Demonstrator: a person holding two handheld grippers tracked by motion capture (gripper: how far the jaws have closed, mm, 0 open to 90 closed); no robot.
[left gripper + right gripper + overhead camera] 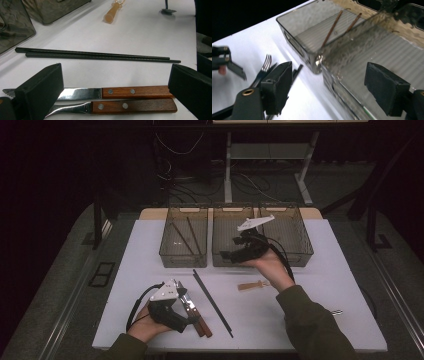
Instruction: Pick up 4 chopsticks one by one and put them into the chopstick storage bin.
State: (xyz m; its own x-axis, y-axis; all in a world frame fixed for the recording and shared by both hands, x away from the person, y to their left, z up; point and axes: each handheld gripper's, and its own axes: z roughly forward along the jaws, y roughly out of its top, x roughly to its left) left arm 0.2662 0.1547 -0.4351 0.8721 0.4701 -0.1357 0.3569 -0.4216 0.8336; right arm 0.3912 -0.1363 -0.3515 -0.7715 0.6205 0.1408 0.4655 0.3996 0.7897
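The knife (117, 92) and fork (112, 107) pair shiny steel with glossy reddish wood handles, riveted. The chopsticks (97, 55) look matt black. The bins (367, 50) are smoky, rippled clear plastic. The desk (140, 32) is smooth matt white.

A lab or recording studio is suggested rather than a home. A white table (320, 270) is set in a dark room, and black drapes are seen on both sides. Behind it, loose cables (175, 175) are strewn on a grey carpet beside the white legs of a desk (228, 170). Three clear bins (235, 235) are lined up at the table's far edge, and cutlery is laid out as test props: chopsticks (97, 55), a knife (112, 92) and a fork (112, 106) with wooden handles. A small checkered marker (337, 311) is placed at the table's right edge.
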